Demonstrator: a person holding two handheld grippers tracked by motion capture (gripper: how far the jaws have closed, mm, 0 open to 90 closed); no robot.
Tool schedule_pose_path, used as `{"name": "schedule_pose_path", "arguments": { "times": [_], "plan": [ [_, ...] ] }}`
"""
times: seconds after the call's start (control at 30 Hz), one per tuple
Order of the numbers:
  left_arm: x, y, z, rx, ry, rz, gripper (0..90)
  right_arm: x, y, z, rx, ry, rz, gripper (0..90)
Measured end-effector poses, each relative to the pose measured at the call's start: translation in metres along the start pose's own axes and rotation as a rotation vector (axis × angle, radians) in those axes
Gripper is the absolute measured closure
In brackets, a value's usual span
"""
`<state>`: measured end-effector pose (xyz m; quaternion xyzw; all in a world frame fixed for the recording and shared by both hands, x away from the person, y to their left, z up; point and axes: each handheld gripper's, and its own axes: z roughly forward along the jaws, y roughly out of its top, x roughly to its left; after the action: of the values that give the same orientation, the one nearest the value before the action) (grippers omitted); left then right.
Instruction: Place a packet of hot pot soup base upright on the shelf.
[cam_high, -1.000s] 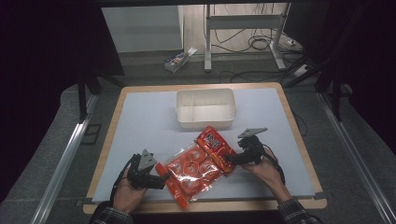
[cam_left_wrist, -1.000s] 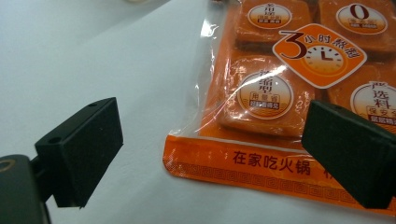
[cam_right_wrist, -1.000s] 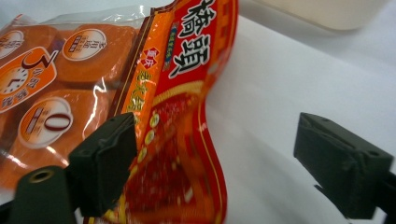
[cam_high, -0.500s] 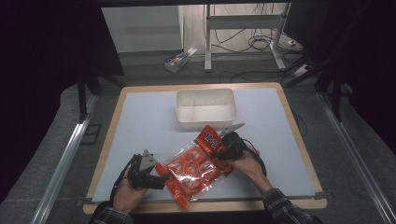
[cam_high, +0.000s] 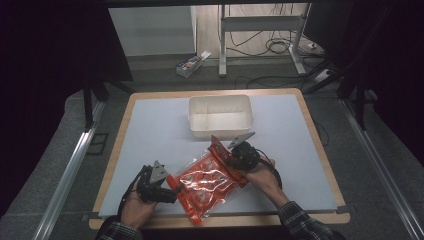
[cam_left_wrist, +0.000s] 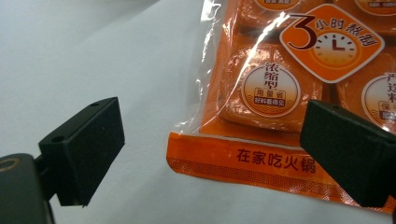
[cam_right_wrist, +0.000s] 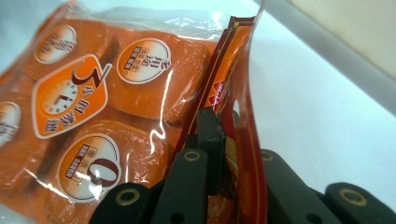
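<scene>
Jaws on the right gripper (cam_high: 231, 156) just clamped the orange snack bag (cam_high: 209, 181)'s top seal — the left gripper (cam_high: 172, 192) gapes wide at its bottom edge, so lifting looks next.

Dim and dark around the high view's edges, bright only on the pale table (cam_high: 150, 130). Sharp white glare streaking across the clear orange packet (cam_left_wrist: 280, 79) in both gripper views. Softly blurred at the near black jaws; faint shadows beneath them.
</scene>
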<state>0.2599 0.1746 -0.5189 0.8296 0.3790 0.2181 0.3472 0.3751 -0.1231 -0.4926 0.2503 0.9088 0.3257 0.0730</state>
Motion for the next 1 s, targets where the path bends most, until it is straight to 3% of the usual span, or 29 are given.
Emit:
{"name": "schedule_pose_path", "arguments": {
  "times": [0.3,0.43,0.6,1.0],
  "plan": [
    [0.003,-0.001,-0.003,-0.041,0.013,0.0,5.7,0.004,0.023,-0.03,-0.06,0.055,-0.005,89.0],
    [0.006,-0.002,-0.006,-0.078,0.016,0.006,4.8,0.007,0.043,-0.049,-0.088,0.125,-0.009,89.2],
    [0.007,-0.003,-0.006,-0.082,0.017,0.009,4.4,0.011,0.063,-0.065,-0.109,0.17,-0.032,89.3],
    [0.006,-0.003,-0.006,-0.088,0.017,0.016,4.0,0.016,0.1,-0.109,-0.167,0.172,-0.112,89.3]
  ]
}}
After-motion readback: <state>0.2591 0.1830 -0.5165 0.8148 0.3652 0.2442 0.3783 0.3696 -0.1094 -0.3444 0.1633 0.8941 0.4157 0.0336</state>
